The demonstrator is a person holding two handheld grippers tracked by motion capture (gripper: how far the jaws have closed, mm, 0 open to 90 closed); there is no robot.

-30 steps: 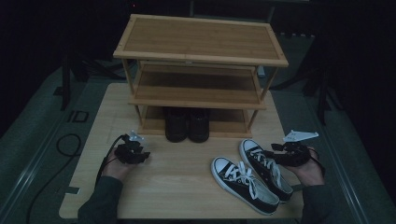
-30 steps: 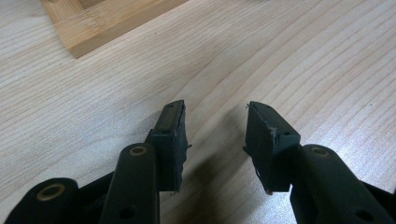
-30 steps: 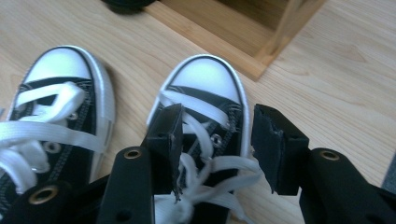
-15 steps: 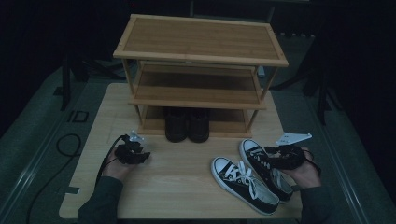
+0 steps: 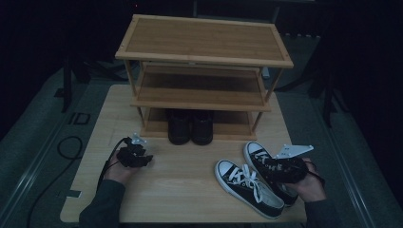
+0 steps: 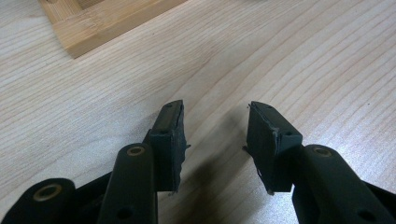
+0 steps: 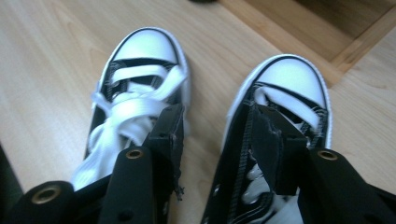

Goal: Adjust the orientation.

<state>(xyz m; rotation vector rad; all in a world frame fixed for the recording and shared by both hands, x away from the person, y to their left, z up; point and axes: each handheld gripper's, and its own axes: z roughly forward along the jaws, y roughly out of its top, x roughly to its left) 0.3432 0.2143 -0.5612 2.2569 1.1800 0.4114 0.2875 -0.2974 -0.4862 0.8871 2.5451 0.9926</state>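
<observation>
Tabletop sneakers [image 7: 205, 126] under right hand-held gripper [image 7: 215, 135]

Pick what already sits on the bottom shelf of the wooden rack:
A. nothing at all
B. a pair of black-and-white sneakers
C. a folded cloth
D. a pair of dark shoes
D: in the high view a pair of dark shoes stands side by side on the lowest shelf of the wooden rack, while the black-and-white sneakers lie out on the table.
</observation>
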